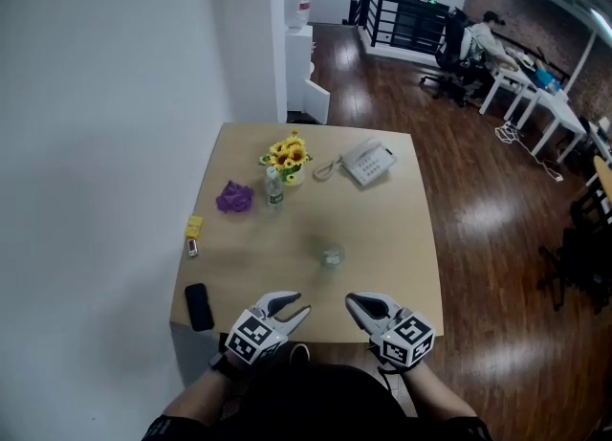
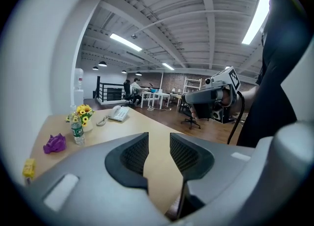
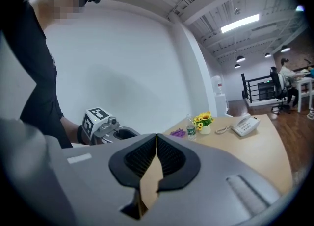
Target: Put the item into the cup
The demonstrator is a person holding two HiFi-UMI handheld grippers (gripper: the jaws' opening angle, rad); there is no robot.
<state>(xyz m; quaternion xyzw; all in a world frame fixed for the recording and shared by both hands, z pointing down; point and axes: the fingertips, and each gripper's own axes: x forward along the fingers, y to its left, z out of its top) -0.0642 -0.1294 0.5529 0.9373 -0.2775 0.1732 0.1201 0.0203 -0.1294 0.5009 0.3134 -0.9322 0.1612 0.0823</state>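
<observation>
A small clear glass cup (image 1: 332, 255) stands on the tan table (image 1: 402, 238), just beyond both grippers. A purple crumpled item (image 1: 234, 198) (image 2: 55, 143) (image 3: 178, 133) lies at the left. A yellow item (image 1: 194, 227) (image 2: 28, 167) sits near the left edge. My left gripper (image 1: 292, 305) (image 2: 159, 144) hovers over the table's near edge, open, with nothing between its jaws. My right gripper (image 1: 361, 307) (image 3: 156, 144) is beside it, its jaws shut together and empty. Each gripper shows in the other's view: the right gripper (image 2: 216, 95) and the left gripper (image 3: 105, 124).
A small bottle (image 1: 274, 190) and a pot of sunflowers (image 1: 288, 157) stand at the back of the table, with a white desk telephone (image 1: 368, 162) to their right. A black phone (image 1: 199, 306) lies at the near left corner. A white wall runs along the left; wooden floor lies to the right.
</observation>
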